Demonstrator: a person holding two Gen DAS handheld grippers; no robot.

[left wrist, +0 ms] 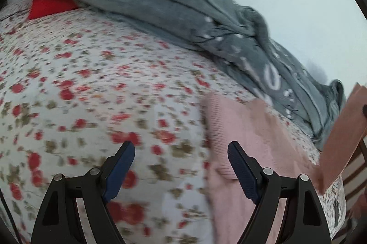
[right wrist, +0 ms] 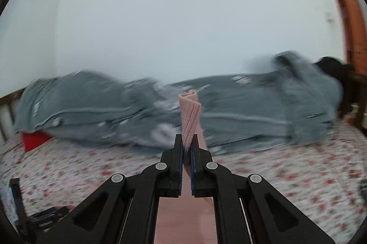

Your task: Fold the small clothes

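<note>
Right tool (right wrist: 188,141) clamps the pink knit garment (right wrist: 190,115); left tool (left wrist: 181,150) gapes above the bed (left wrist: 91,83), garment at 3 o'clock.

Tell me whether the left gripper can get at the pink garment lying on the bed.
Probably yes. The left gripper is open and empty, and the pink garment lies just beside it with nothing between them.

Left wrist: close, downward over bedspread (left wrist: 91,83). Right wrist: level, wallward. Shared: grey blanket (right wrist: 252,106).
</note>
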